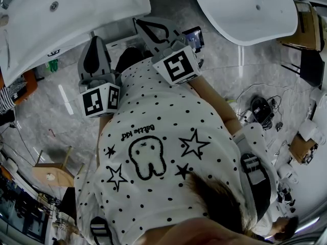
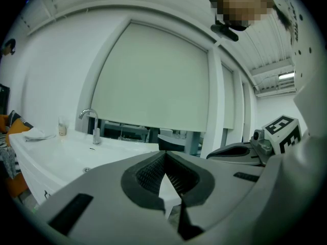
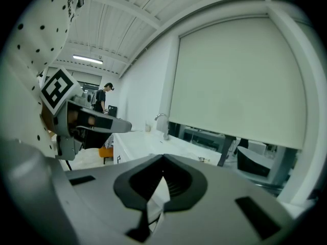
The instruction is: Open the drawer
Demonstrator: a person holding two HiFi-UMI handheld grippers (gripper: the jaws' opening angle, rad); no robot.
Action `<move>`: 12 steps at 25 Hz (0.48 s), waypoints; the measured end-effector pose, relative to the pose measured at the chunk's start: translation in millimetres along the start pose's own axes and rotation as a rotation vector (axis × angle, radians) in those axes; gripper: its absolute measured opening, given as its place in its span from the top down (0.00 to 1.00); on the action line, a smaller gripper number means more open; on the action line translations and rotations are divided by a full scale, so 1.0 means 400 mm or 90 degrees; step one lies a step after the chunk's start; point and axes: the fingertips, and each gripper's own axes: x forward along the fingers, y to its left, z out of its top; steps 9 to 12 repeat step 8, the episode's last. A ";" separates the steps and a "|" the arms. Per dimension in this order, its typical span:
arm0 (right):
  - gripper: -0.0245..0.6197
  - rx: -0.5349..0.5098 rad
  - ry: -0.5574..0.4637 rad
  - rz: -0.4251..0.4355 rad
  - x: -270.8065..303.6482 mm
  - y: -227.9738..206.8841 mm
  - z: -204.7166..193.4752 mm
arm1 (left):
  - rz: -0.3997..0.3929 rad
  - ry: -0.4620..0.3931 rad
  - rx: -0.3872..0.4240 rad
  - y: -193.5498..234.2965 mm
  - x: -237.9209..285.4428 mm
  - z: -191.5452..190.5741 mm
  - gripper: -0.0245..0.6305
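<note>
A white vanity [image 1: 30, 45] with a sunken basin stands at the top left of the head view. Its front panel carries a small dark handle [image 3: 118, 158], which also shows low at the left in the left gripper view [image 2: 47, 194]. Both grippers are held in the air before the person's spotted shirt, apart from the vanity. My left gripper [image 1: 96, 39] [image 2: 164, 153] is shut with nothing between its pads. My right gripper [image 1: 137, 20] [image 3: 163, 157] is beside it, jaws together and empty. Each gripper shows in the other's view, the right one [image 2: 210, 157] and the left one [image 3: 127, 126].
A chrome faucet [image 2: 94, 121] rises from the vanity top below a wide roller blind [image 2: 153, 75]. A second white basin [image 1: 245, 9] sits at the top right. A wooden stool [image 1: 51, 175] stands lower left; cables and gear [image 1: 260, 108] lie at right. A person [image 3: 104, 96] stands far off.
</note>
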 end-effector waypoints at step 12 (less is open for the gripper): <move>0.94 0.000 0.001 0.002 -0.001 -0.003 0.001 | 0.002 0.001 -0.003 0.000 0.002 0.003 0.96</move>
